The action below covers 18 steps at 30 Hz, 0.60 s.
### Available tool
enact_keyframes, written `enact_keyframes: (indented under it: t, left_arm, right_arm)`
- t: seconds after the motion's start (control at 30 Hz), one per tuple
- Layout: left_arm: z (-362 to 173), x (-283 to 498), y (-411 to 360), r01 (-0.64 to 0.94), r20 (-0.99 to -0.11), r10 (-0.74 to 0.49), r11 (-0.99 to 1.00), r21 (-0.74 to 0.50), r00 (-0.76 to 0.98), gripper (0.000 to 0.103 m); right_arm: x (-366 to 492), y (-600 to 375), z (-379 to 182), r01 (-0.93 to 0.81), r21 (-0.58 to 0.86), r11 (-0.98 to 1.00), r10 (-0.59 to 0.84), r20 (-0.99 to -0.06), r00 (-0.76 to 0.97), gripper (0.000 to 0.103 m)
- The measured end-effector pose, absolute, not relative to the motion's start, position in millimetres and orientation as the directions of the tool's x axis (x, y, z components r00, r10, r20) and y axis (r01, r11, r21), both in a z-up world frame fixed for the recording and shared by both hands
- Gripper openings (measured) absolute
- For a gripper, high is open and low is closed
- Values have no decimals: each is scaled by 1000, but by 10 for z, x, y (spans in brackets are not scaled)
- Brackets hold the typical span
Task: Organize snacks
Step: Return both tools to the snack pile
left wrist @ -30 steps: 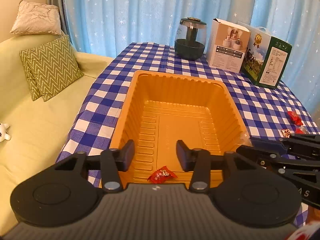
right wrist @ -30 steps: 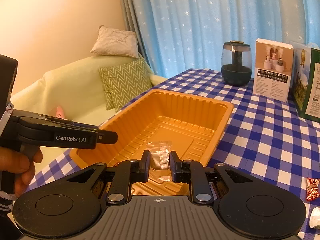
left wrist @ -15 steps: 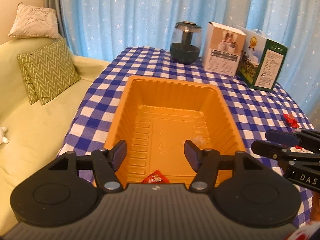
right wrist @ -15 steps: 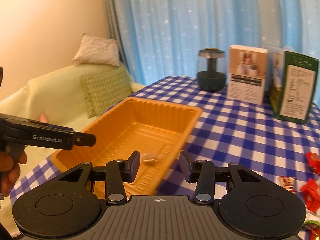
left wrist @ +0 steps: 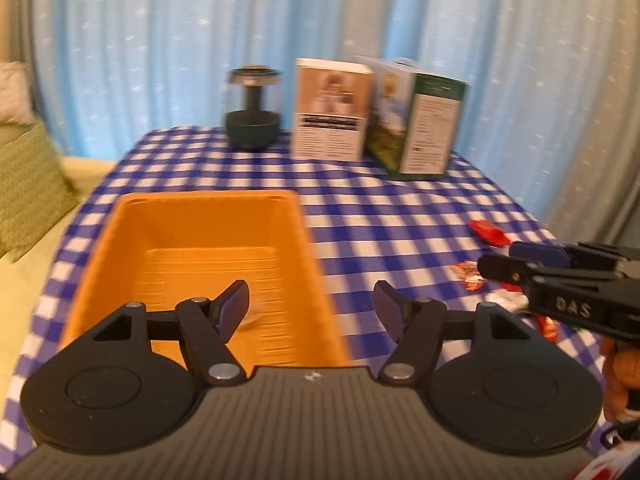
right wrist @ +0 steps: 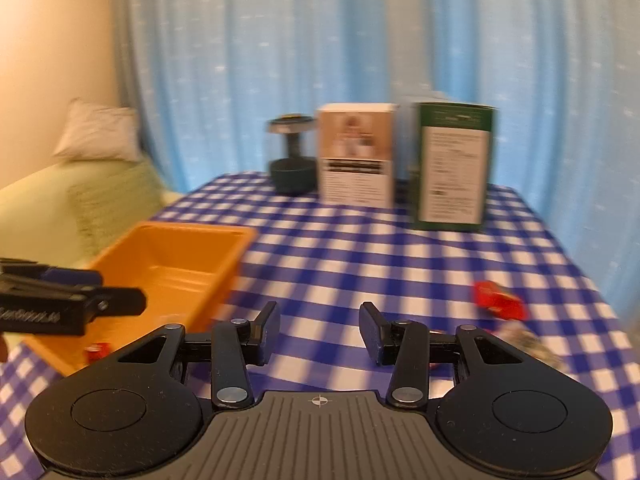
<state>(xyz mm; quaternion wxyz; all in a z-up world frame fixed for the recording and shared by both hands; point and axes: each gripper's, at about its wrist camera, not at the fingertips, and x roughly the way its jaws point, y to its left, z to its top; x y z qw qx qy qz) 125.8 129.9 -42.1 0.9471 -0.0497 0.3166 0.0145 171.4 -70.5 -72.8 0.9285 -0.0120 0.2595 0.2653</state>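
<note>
Left gripper (left wrist: 312,304): fingers spread wide with nothing between them. It hangs over the near right corner of the tray; one finger is above the tray floor, the other above the tablecloth beside it.
Right gripper (right wrist: 319,332): fingers spread wide and empty, over bare tablecloth to the right of the tray. In the left camera its black tip reaches in from the right edge, above the loose snacks.
Tray (left wrist: 120,248): one orange plastic tray with ribbed walls, on the left part of the table.
Snacks in the tray: one small red wrapped piece (right wrist: 96,350) shows at the near end in the right camera. A pale blur on the tray floor by the left finger is too smeared to name.
Snacks on the table: one red wrapped piece (left wrist: 486,233) lies alone toward the right edge. Nearer, a small cluster sits under the right gripper's tip: a red and white piece (left wrist: 468,274), a silvery piece (left wrist: 506,300) and a further red piece (left wrist: 548,326). The cluster is partly hidden, so an exact count cannot be given.
Tablecloth (right wrist: 360,264): one blue and white checked cloth covering the table.
Back of the table: three things in a row, namely one dark jar with a lid (left wrist: 253,110), one white and tan box (left wrist: 330,110) and one green box (left wrist: 420,120), the boxes just beside each other.
Behind: blue curtains (left wrist: 160,40) with pale specks.
Left side: a pale green sofa (right wrist: 36,204) with one white cushion (right wrist: 98,130) and one green patterned cushion (left wrist: 28,184).
Sharpness: both views are blurred.
</note>
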Motion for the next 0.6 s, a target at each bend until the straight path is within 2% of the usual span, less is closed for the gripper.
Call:
enact_keyframes:
  t: [0.43, 0.6]
  left_arm:
    - [-599, 1518, 385, 92, -615, -169, 983, -156, 770, 67]
    - [-693, 1620, 57, 131, -630, -208, 977, -167, 749, 67]
  right_arm:
    - [1804, -1826, -873, -210, 90, 974, 223, -570, 790, 44]
    - [1835, -2166, -923, -134, 112, 985, 175, -612, 771, 44]
